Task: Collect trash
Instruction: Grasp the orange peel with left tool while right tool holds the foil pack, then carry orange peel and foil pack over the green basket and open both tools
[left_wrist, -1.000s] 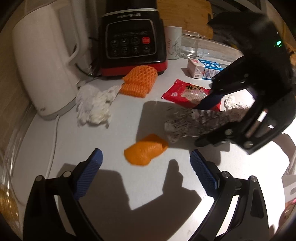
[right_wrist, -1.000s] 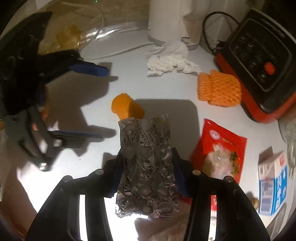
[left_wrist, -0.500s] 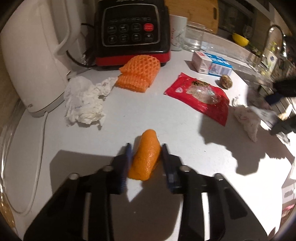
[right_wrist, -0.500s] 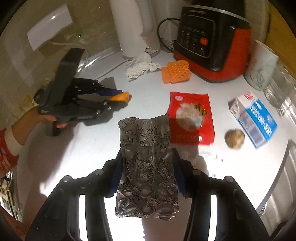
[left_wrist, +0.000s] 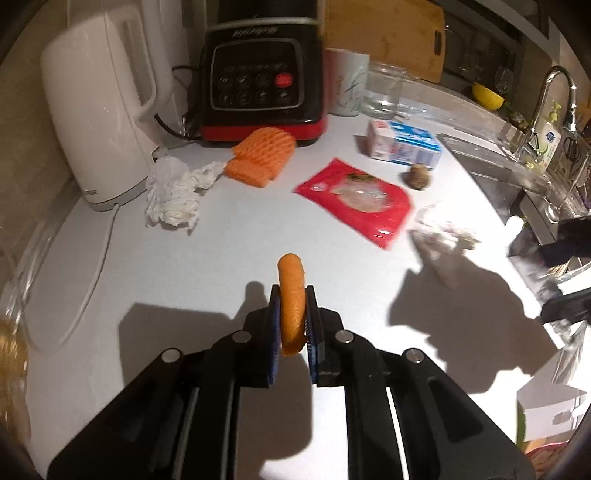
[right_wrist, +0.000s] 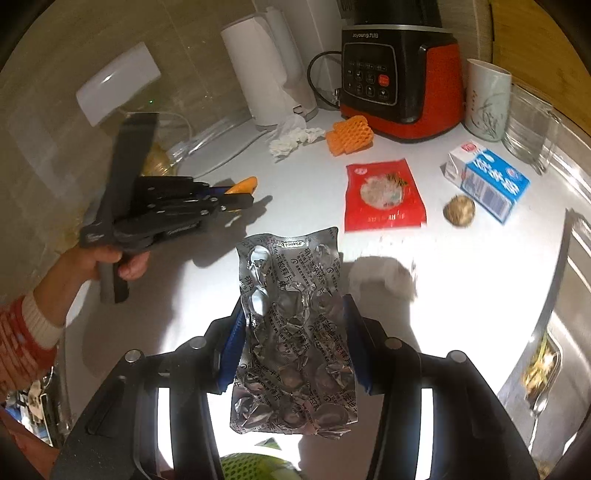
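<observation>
My left gripper (left_wrist: 291, 314) is shut on an orange peel (left_wrist: 291, 291) and holds it above the white counter (left_wrist: 184, 280); it also shows in the right wrist view (right_wrist: 240, 194). My right gripper (right_wrist: 293, 325) is shut on a crumpled silver blister pack (right_wrist: 291, 325), raised over the counter. On the counter lie a red packet (left_wrist: 354, 197), an orange foam net (left_wrist: 264, 155), a crumpled white tissue (left_wrist: 173, 194), a blue and white carton (left_wrist: 404, 147), a small brown lump (left_wrist: 417, 176) and a blurred white scrap (left_wrist: 439, 236).
A white kettle (left_wrist: 99, 122) and a black and red blender base (left_wrist: 260, 92) stand at the back, with a mug (left_wrist: 347, 88) and a glass (left_wrist: 382, 92). A steel sink (left_wrist: 517, 177) lies at the right. A white box (left_wrist: 546, 410) sits at the lower right.
My left gripper closed on the orange peel and lifted it off the counter. My right gripper pulled back toward the counter's right edge and rose, still holding the blister pack.
</observation>
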